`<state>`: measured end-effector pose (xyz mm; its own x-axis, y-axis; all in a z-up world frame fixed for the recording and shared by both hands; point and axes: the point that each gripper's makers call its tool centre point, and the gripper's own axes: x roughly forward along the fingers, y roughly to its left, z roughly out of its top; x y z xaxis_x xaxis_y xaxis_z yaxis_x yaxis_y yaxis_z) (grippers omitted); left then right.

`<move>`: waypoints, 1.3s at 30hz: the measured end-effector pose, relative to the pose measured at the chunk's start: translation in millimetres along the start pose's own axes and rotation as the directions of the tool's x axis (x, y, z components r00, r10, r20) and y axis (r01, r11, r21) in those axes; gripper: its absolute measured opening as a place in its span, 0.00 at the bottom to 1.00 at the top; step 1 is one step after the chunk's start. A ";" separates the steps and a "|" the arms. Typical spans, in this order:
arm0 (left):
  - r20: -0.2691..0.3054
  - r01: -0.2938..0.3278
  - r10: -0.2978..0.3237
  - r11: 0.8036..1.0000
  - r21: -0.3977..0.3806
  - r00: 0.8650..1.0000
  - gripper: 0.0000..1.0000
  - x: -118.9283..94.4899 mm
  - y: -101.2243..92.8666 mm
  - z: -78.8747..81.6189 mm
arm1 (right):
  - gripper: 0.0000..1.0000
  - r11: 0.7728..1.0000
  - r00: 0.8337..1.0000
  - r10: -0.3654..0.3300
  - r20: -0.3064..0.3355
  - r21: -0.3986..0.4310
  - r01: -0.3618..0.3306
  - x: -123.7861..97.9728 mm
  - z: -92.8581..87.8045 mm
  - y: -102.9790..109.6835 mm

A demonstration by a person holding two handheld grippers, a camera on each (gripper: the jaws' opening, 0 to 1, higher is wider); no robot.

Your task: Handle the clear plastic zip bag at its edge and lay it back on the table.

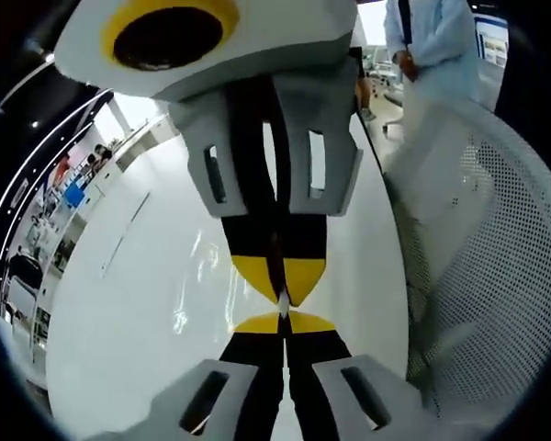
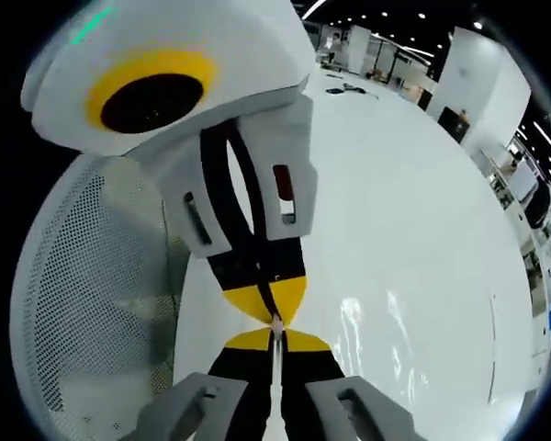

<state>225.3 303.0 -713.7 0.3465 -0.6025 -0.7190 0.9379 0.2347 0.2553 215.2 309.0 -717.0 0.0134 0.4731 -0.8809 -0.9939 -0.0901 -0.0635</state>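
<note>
Over the glossy white surface (image 1: 119,303), the left gripper (image 1: 284,322) and right gripper (image 2: 275,333) met tip to tip, jaws pinched on the thin clear zip bag (image 2: 376,331)'s edge, beside a perforated white mesh chair (image 1: 496,239).

Two grippers (image 1: 284,317) (image 2: 275,333), one zip bag (image 1: 202,276), one table (image 1: 119,303), one mesh chair (image 1: 496,239).

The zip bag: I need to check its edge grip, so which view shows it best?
Left gripper view: clear plastic zip bag glints on the table, its edge pinched between both hand-held grippers. Right gripper view shows fainter glints.
</note>
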 end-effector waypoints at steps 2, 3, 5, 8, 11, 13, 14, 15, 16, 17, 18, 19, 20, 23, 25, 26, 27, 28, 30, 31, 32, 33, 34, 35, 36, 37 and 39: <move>0.000 0.000 0.000 1.000 -0.005 1.000 0.00 -0.3 -0.3 -0.9 | 0.00 1.000 1.000 -0.001 -0.023 0.008 0.002 1.2 -5.7 -0.5; 0.000 0.000 0.000 1.000 -0.004 1.000 0.00 -0.6 -0.2 -1.5 | 0.00 1.000 1.000 -0.002 -0.028 0.007 0.002 1.5 -7.8 -0.4; 0.010 0.005 -0.004 1.000 -0.015 1.000 0.00 -2.2 -0.8 -1.0 | 0.00 1.000 0.999 0.000 -0.032 0.012 0.000 1.1 -10.5 0.0; 0.016 0.004 -0.004 1.000 -0.014 1.000 0.00 -2.5 -0.2 -0.8 | 0.00 1.000 0.999 -0.002 -0.039 0.019 0.003 0.0 -12.2 0.8; 0.019 0.008 -0.007 1.000 -0.017 1.000 0.00 -2.1 -1.6 0.1 | 0.00 0.999 0.999 0.001 -0.048 0.039 0.001 0.6 -13.5 1.6; 0.019 0.008 -0.008 1.000 -0.015 1.000 0.00 -1.7 -2.3 0.0 | 0.00 0.999 0.999 0.003 -0.051 0.054 0.000 2.3 -14.1 1.0; 0.020 0.004 -0.004 1.000 -0.007 1.000 0.00 -1.6 -1.9 -0.1 | 0.00 0.998 0.999 0.002 -0.052 0.056 0.001 2.5 -14.1 0.9; 0.021 0.001 -0.001 1.000 0.001 1.000 0.00 -1.7 -1.6 0.0 | 0.00 0.998 0.999 0.003 -0.052 0.067 0.000 3.2 -13.3 -0.9; 0.022 0.008 -0.008 1.000 -0.011 1.000 0.00 -1.7 -2.8 -0.1 | 0.00 0.997 0.999 0.004 -0.052 0.071 -0.001 3.1 -13.3 -0.9; 0.023 0.012 -0.012 1.000 -0.015 1.000 0.00 -2.0 -3.5 -0.2 | 0.00 0.998 0.999 0.005 -0.052 0.068 -0.001 2.8 -14.4 0.2; 0.024 0.009 -0.008 1.000 -0.011 1.000 0.00 -2.4 -2.7 -0.1 | 0.00 0.998 0.999 0.005 -0.051 0.067 -0.001 3.2 -14.0 -0.4; 0.024 0.006 -0.006 1.000 -0.003 1.000 0.00 -2.8 -2.5 -0.2 | 0.00 0.998 0.999 0.003 -0.051 0.067 0.000 3.6 -13.6 -1.2; 0.024 0.005 -0.005 1.000 -0.001 1.000 0.00 -3.0 -2.2 -0.3 | 0.00 0.998 0.999 0.004 -0.052 0.066 0.000 3.9 -13.4 -1.8; 0.035 0.008 -0.008 1.000 0.014 0.999 0.00 -5.9 -4.1 3.1 | 0.00 0.998 0.998 0.005 -0.058 0.064 -0.002 4.6 -14.2 -2.5; 0.041 -0.001 0.000 1.000 0.025 0.999 0.00 -7.3 -2.9 5.3 | 0.00 0.998 0.998 0.006 -0.062 0.066 -0.002 5.6 -14.5 -1.5; 0.053 0.002 -0.003 1.000 0.011 0.999 0.00 -7.7 -3.2 8.0 | 0.00 0.998 0.998 0.006 -0.063 0.066 -0.002 6.1 -14.4 -1.5; 0.047 0.003 -0.004 1.000 0.009 0.999 0.00 -7.4 -3.3 6.9 | 0.00 0.998 0.998 0.009 -0.064 0.068 -0.004 6.3 -14.0 -1.4; 0.045 0.003 -0.003 1.000 0.013 0.999 0.00 -7.1 -3.4 6.6 | 0.00 0.998 0.998 0.008 -0.064 0.068 -0.004 6.7 -13.7 -1.6; 0.048 0.007 -0.008 1.000 0.021 0.999 0.00 -6.8 -5.1 5.6 | 0.00 0.998 0.998 0.010 -0.065 0.068 -0.006 6.9 -13.5 -0.7; 0.048 0.008 -0.009 1.000 0.021 0.999 0.00 -6.9 -5.4 5.4 | 0.00 0.998 0.998 0.010 -0.065 0.066 -0.006 7.3 -13.7 -0.4; 0.050 0.009 -0.010 1.000 0.022 0.999 0.00 -7.3 -5.9 5.5 | 0.00 0.998 0.998 0.011 -0.064 0.067 -0.006 7.5 -13.4 -0.9; 0.051 0.007 -0.008 1.000 0.018 0.999 0.00 -7.3 -5.8 5.5 | 0.00 0.998 0.998 0.011 -0.064 0.070 -0.007 7.7 -13.3 -1.3; 0.045 0.010 -0.010 1.000 -0.013 0.999 0.00 -6.9 -5.2 3.1 | 0.00 0.997 0.998 0.009 -0.061 0.075 -0.004 7.7 -12.9 -2.6; 0.054 0.008 -0.008 1.000 -0.002 0.999 0.00 -6.9 -4.4 3.7 | 0.00 0.996 0.998 0.014 -0.067 0.091 -0.007 7.8 -13.0 -1.8; 0.060 0.017 -0.016 1.000 -0.002 0.998 0.00 -6.0 -5.2 2.7 | 0.00 0.995 0.997 0.015 -0.070 0.100 -0.008 8.3 -13.2 -2.0; 0.062 0.017 -0.017 1.000 -0.006 0.998 0.00 -5.9 -5.2 2.5 | 0.00 0.995 0.997 0.016 -0.073 0.101 -0.009 9.3 -13.5 -3.4; 0.071 0.017 -0.016 1.000 -0.018 0.997 0.00 -6.4 -4.8 1.7 | 0.00 0.992 0.997 0.018 -0.079 0.123 -0.008 8.8 -16.0 -2.3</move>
<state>218.6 304.5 -709.2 0.3316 -0.6586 -0.6755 0.9434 0.2380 0.2310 219.4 299.3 -732.1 0.0037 0.4005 -0.9163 -0.9999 0.0147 0.0024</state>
